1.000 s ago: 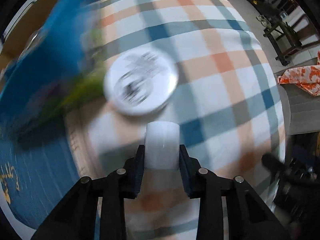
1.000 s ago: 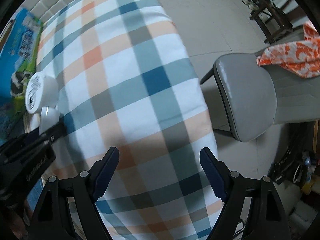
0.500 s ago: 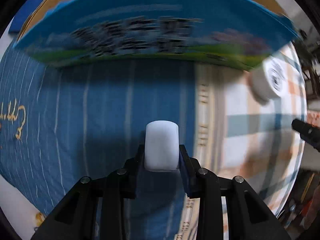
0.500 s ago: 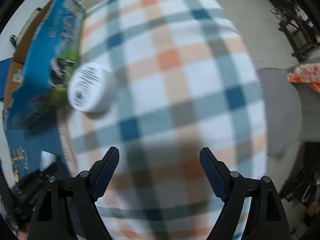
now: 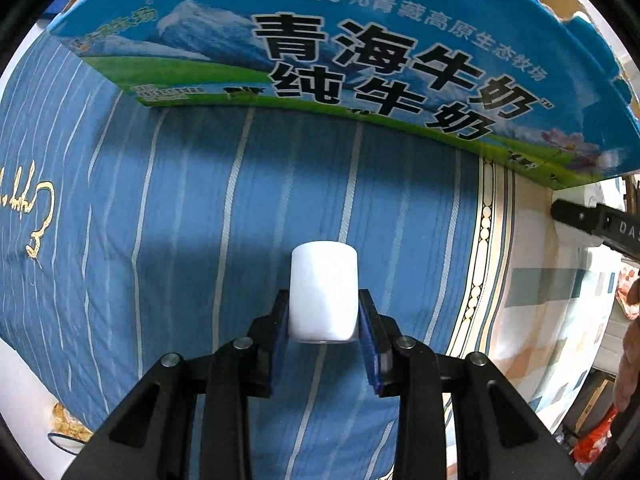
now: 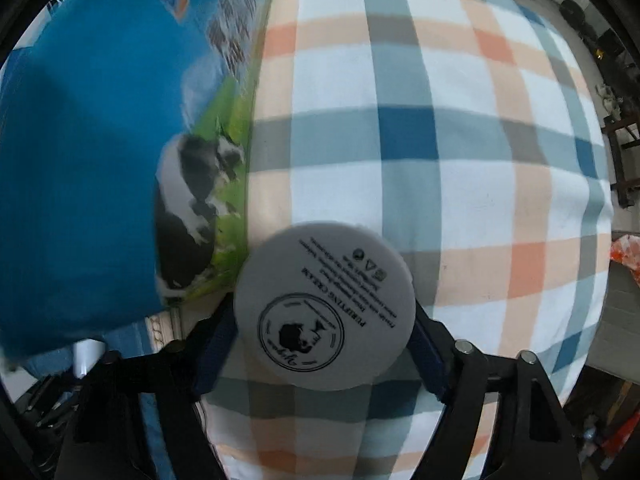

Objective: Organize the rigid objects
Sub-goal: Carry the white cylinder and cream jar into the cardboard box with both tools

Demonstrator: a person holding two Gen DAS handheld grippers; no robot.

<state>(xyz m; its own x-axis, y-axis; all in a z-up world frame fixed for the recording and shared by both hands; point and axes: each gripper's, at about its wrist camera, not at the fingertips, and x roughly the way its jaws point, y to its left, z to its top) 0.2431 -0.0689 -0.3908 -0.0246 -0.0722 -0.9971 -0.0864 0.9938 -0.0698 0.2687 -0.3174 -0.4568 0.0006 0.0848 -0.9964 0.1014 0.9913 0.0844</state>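
Note:
My left gripper is shut on a small white cylinder and holds it over a blue striped cloth, in front of a blue milk carton box. In the right wrist view my right gripper is open, its fingers on either side of a white round cream jar with black print on its lid. The jar stands on the plaid cloth beside the milk box. The white cylinder also shows at the lower left there.
The right gripper's finger enters the left wrist view at the right edge, near the jar. The plaid cloth lies to the right of the blue cloth. Furniture and floor lie beyond the plaid surface.
My left gripper swung left from the plaid cloth to the blue cloth, still holding the cylinder. My right gripper moved in on the cream jar, which now sits between its fingers.

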